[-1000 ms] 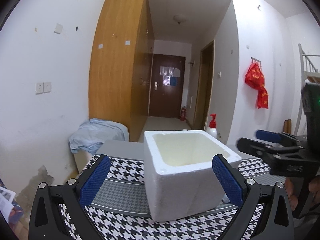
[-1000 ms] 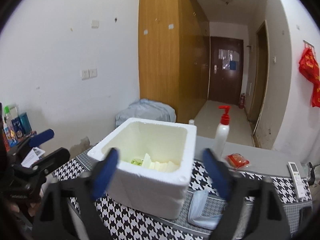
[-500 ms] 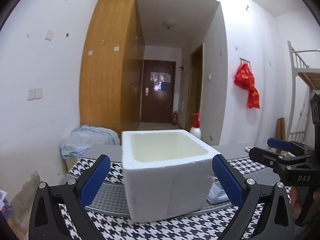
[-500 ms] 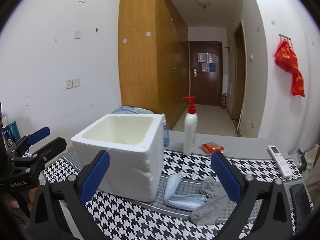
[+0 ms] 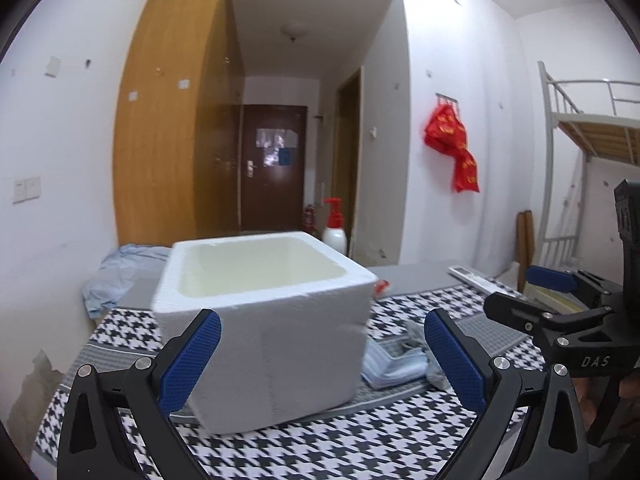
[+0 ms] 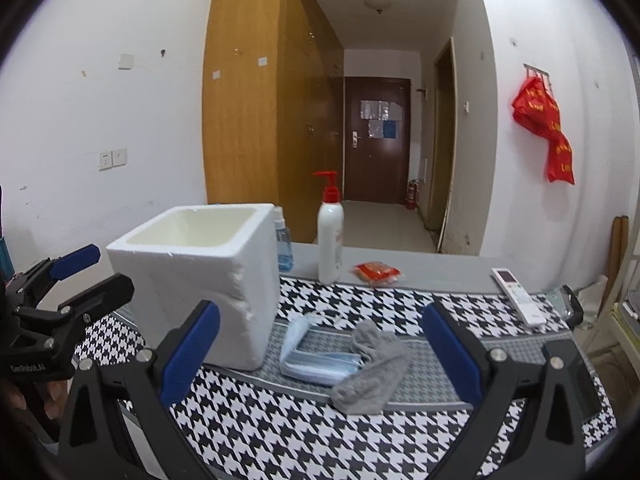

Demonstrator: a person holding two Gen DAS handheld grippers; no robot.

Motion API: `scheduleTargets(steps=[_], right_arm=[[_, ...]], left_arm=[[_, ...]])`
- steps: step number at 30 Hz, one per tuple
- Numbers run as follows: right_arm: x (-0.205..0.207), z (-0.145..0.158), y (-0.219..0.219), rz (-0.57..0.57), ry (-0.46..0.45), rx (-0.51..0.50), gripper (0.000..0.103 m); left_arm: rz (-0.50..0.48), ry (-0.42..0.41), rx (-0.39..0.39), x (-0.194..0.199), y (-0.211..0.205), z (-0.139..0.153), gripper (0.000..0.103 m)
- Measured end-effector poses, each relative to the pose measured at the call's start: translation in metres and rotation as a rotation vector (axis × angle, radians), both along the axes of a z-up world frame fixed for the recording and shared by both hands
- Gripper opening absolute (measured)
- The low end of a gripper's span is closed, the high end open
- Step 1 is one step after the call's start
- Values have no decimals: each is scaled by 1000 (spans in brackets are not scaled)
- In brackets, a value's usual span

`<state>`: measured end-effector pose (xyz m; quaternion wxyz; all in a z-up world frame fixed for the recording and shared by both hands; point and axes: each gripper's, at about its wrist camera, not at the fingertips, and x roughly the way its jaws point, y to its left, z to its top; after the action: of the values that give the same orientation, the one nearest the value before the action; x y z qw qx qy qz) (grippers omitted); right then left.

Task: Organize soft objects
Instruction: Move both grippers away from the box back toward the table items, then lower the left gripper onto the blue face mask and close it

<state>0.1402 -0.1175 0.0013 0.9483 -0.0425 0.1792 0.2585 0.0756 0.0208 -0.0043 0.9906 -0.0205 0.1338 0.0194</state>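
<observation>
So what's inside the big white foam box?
From both views, only the pale, bare upper inner walls of the white square foam box show. Its floor is hidden below the rim, so whether anything lies in there cannot be told.

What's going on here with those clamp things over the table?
A person holds two black grippers with blue pads and is tidying soft items. Both the left gripper and the right gripper are open and empty, hovering above the houndstooth tablecloth. A stack of light blue face masks and a crumpled grey sock lie beside the open white foam box, not yet picked up.
</observation>
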Motion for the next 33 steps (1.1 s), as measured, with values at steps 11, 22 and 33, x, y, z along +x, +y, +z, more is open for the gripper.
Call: scheduleTargets(steps=[11, 22, 33], right_arm=[[10, -16, -28, -57, 44, 11, 102], [27, -34, -46, -67, 88, 3, 102], [59, -50, -67, -90, 167, -50, 102]], left_arm=[[-60, 70, 32, 19, -32, -16, 102], [-96, 119, 19, 42, -57, -27, 102], [-140, 190, -24, 80, -79, -44, 102]])
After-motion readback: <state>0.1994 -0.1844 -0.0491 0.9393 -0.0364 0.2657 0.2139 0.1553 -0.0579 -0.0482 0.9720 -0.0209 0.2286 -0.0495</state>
